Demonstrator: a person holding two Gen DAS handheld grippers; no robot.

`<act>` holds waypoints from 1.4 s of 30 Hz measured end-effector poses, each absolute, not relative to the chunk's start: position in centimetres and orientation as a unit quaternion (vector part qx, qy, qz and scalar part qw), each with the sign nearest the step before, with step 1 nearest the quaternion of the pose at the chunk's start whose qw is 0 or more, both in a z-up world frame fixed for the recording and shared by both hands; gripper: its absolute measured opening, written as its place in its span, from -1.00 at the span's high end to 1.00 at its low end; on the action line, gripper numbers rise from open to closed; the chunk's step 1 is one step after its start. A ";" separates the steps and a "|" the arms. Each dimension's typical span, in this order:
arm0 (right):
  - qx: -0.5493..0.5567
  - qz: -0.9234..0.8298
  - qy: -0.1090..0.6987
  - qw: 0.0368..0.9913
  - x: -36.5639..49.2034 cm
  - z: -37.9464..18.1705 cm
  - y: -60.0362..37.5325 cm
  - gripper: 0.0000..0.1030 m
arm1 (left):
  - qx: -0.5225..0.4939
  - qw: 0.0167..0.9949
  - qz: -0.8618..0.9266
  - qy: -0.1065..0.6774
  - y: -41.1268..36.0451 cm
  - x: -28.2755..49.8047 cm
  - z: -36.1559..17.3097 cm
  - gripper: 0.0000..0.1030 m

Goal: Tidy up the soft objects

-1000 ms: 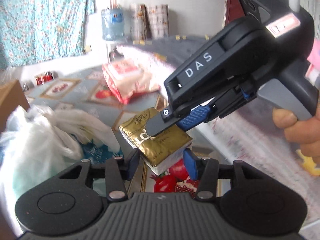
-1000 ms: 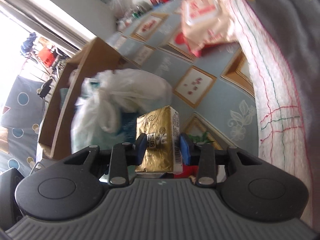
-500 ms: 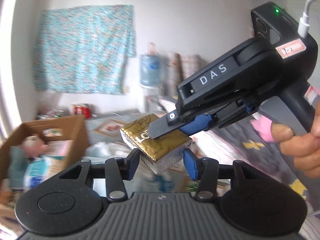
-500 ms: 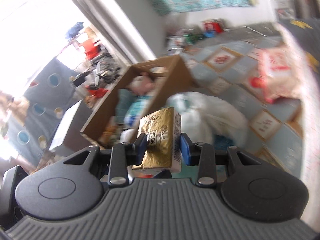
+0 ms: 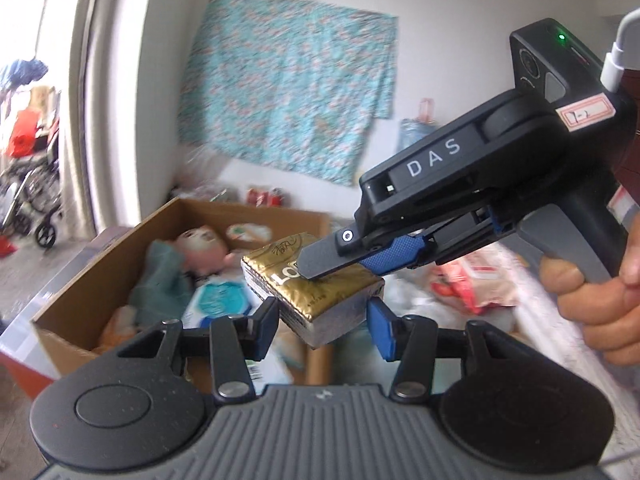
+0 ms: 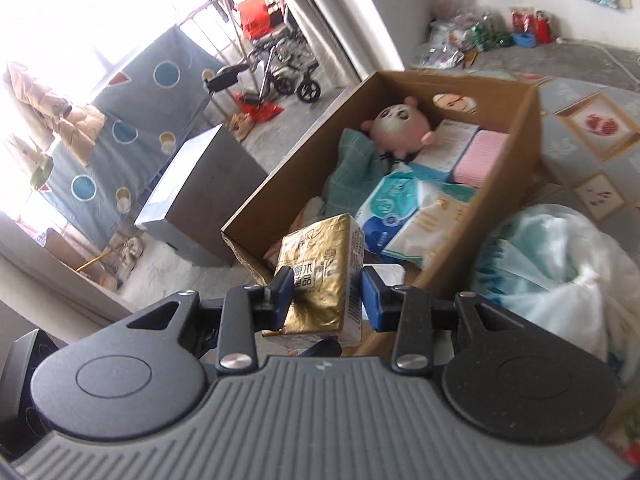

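Observation:
A gold tissue pack (image 5: 332,292) hangs in the air, gripped from two sides. My left gripper (image 5: 324,326) is shut on its lower end, one blue pad at each side. My right gripper (image 6: 326,294) is shut on it too, its left pad denting the gold wrapper (image 6: 320,280). In the left wrist view the right gripper comes in from the upper right, and its upper finger (image 5: 328,254) lies across the top of the pack. Just beyond the pack stands an open cardboard box (image 6: 508,160) with a pink plush doll (image 6: 396,124) and several tissue packs (image 6: 400,204) in it.
A person's hand (image 5: 592,304) holds the right gripper's handle. A white plastic bag (image 6: 560,272) lies right of the box on the patterned mat. A red and beige pack (image 5: 476,280) lies further right. A grey block (image 6: 200,200) and a wheelchair (image 6: 288,68) stand left of the box.
Both grippers have swung left and upward together with the gold pack, from over the mat and the white bag to the near end of the cardboard box. Neither grip has changed.

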State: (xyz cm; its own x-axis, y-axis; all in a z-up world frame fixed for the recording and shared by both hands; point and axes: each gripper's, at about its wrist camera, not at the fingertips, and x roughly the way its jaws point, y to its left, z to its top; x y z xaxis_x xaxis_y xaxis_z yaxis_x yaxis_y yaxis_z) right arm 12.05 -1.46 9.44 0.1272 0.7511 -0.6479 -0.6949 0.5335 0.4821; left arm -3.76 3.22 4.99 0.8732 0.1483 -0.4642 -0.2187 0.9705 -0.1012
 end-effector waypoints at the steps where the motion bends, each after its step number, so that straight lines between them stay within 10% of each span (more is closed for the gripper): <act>1: 0.030 0.484 0.458 0.745 12.5 9.1 -0.4 0.30 | -0.079 0.963 0.101 0.238 4.1 -3.5 4.7 0.03; 18: 0.049 0.464 0.600 0.650 18.3 0.2 7.7 0.28 | -0.108 0.938 0.131 0.301 12.3 -2.3 2.5 -0.27; 33: 0.080 0.468 0.493 0.729 14.7 5.3 1.6 0.18 | -0.149 0.948 0.144 0.242 13.8 -8.3 4.6 -0.46; 42: 0.107 0.421 0.346 0.832 7.0 6.4 -4.8 -0.55 | -0.160 0.947 0.166 0.223 13.4 -10.5 5.4 -0.91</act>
